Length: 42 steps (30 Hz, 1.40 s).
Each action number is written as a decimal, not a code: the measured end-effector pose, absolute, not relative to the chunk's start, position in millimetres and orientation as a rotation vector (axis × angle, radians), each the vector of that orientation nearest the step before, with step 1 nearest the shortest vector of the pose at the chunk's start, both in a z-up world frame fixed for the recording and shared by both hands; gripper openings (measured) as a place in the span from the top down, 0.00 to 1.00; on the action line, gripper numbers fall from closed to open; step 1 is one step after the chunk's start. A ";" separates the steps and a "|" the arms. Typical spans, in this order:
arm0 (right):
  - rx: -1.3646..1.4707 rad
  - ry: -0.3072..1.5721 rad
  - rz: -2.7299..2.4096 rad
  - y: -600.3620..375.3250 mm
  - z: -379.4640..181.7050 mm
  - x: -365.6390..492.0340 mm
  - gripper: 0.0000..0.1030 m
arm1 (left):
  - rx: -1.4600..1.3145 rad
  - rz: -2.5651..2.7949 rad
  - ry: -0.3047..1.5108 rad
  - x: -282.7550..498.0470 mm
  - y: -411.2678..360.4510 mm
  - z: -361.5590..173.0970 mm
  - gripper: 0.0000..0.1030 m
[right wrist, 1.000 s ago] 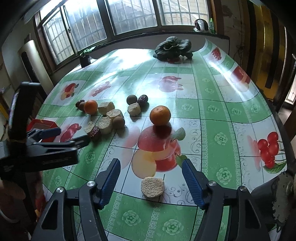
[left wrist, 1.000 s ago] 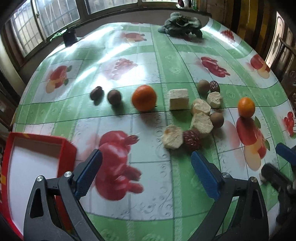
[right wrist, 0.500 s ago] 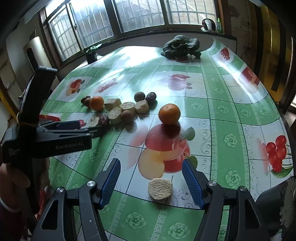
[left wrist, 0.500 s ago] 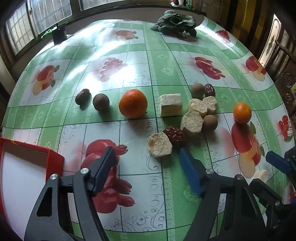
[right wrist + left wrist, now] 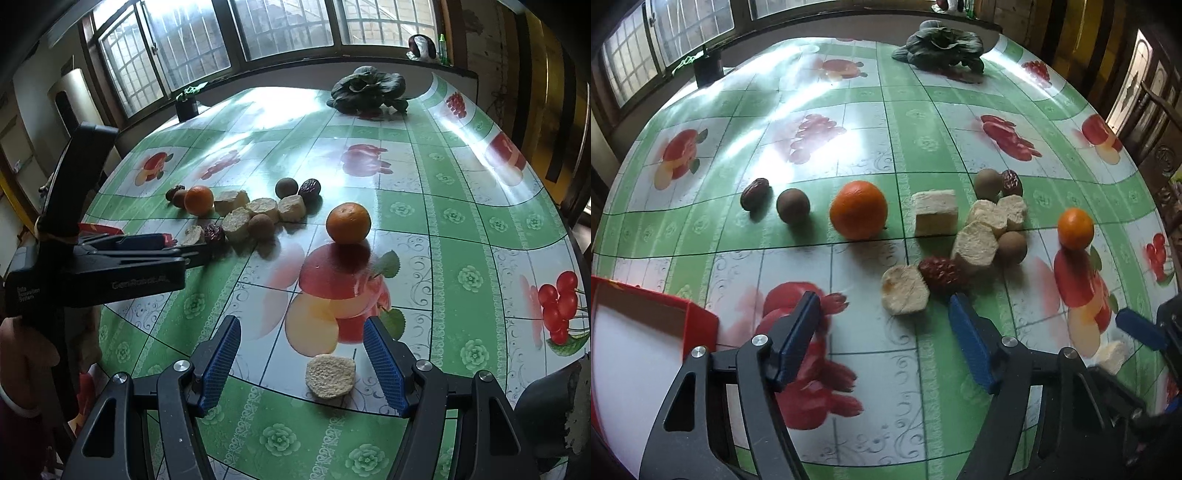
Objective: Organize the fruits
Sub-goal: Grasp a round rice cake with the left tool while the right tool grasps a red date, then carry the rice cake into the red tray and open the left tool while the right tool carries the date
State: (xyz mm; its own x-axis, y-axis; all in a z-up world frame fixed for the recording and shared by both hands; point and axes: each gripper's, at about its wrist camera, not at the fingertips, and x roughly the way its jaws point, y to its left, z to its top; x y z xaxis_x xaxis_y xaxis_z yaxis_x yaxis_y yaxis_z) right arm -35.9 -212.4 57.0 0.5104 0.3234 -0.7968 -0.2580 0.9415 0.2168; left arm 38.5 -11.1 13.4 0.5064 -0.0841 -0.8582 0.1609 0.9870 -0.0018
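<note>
Reaching: we hold the left gripper low over the table, aimed at the near end of the fruit cluster.
Left jaws: partly spread, nothing between the pads; we see only tablecloth in the gap.
Nearest piece to us: a pale round chunk lies just ahead of the left jaws, a little toward the right finger, touching a red date on its far right side.
Line of approach: we judge that chunk sits almost on the axis of the left jaws, so a short push forward would bracket it; the date crowds the right finger's path.
Right gripper: jaws also half spread and empty; a second pale chunk lies on the table between and just ahead of its fingers, slightly right of centre.
Which hand is nearer: each hand has its own chunk in front; the cluster belongs to the left, the lone chunk to the right.
Destination, as we judge it: the red box, beside the left jaw, open and showing a white floor.
Further fruit: the large orange and small orange stand well apart.
</note>
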 end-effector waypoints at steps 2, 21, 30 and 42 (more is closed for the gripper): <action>0.073 0.974 0.353 -211.6 57.0 -36.0 0.34 | 0.080 -0.144 1.026 41.2 -10.5 13.6 0.34; 0.089 1.005 0.553 -152.1 56.9 -20.1 0.46 | -0.013 -0.075 0.961 -7.4 43.8 46.6 0.77; -0.009 1.015 0.523 -95.4 48.0 18.5 0.56 | -0.057 -0.022 0.924 -33.1 91.1 66.8 0.77; -0.062 1.016 0.460 -92.8 48.0 39.5 0.82 | -0.130 0.019 0.936 -39.7 130.0 62.4 0.77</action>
